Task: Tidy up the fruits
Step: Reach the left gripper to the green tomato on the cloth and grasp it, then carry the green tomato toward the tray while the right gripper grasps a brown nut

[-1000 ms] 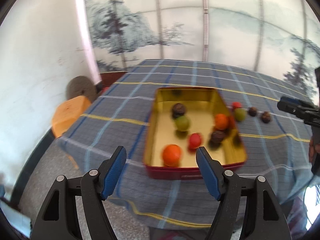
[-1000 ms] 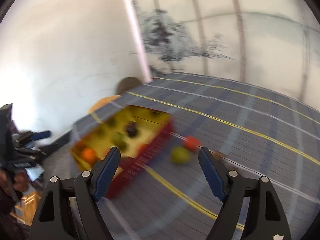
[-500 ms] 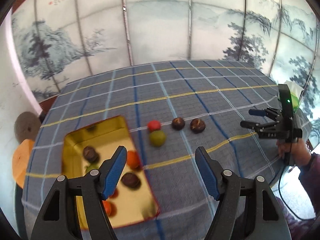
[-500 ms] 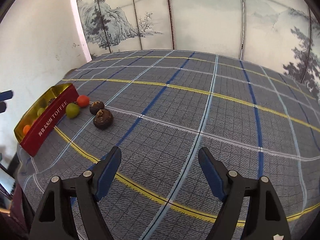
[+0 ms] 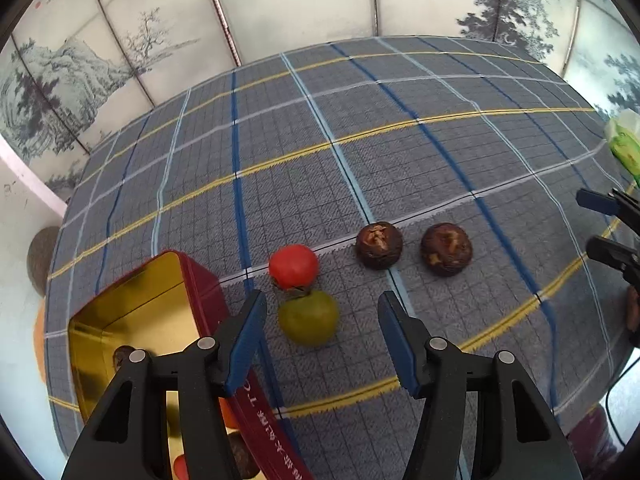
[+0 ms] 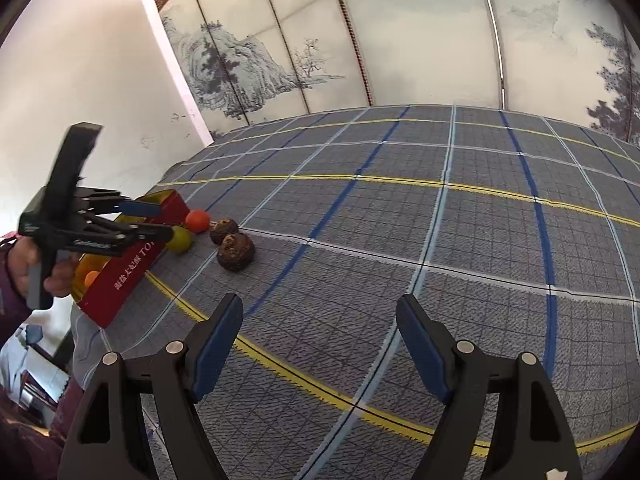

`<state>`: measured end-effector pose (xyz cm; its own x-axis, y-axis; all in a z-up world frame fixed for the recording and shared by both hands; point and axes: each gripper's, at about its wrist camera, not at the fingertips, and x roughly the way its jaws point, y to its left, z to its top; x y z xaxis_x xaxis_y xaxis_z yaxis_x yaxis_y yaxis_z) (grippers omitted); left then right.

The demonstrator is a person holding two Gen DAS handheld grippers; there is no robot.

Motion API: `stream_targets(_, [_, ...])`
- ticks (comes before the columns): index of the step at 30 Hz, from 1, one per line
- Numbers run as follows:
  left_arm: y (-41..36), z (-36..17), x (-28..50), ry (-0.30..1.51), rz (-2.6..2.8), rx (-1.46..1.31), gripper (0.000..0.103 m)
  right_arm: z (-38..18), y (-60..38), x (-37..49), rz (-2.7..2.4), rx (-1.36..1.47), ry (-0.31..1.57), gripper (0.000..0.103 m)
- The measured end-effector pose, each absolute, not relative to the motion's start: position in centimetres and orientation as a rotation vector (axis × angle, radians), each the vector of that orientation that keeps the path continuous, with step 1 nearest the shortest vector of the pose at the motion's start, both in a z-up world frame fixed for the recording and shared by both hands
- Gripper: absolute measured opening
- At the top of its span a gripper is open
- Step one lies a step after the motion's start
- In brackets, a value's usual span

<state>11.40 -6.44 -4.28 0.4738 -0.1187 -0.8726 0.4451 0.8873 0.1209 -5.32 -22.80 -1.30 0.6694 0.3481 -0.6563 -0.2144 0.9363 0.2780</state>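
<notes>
A red tin (image 5: 204, 292) with a gold inside stands on the checked tablecloth and holds several small fruits. Beside it on the cloth lie a green fruit (image 5: 308, 317), a red fruit (image 5: 293, 266) and two brown fruits (image 5: 379, 245) (image 5: 446, 249). My left gripper (image 5: 322, 312) is open and empty, hovering just above the green fruit. My right gripper (image 6: 320, 320) is open and empty over bare cloth, well away from the fruits (image 6: 235, 251). The tin (image 6: 132, 272) shows at the left in the right wrist view, with the left gripper (image 6: 160, 220) above it.
A painted folding screen (image 6: 400, 40) stands behind the table. A green and white packet (image 5: 622, 144) lies at the table's right edge. A round brown stool (image 5: 40, 260) stands on the floor at the left. The table's front edge is close to the tin.
My left gripper has moved right and down, from over the tin toward the loose fruits. My right gripper has swung round and now faces the fruits and tin.
</notes>
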Motion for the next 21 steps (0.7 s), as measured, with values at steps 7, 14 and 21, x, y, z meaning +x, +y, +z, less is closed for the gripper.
stream_targets(7, [-6.7,-6.8,12.8,1.104,-0.343,0.370,0.058,-1.1,-22.8,-5.4,0.340,0.201,0.756,0.077])
stream_targets(14, [-6.9,-7.0,12.4,1.110,-0.319,0.415,0.036,-1.1,-23.0,-5.4,0.346,0.207,0.755,0.078])
stream_targets(21, [-7.1,-4.3,7.5,1.023,-0.287,0.321,0.035,-1.3,-22.1,-5.2,0.352,0.179,0.774,0.078])
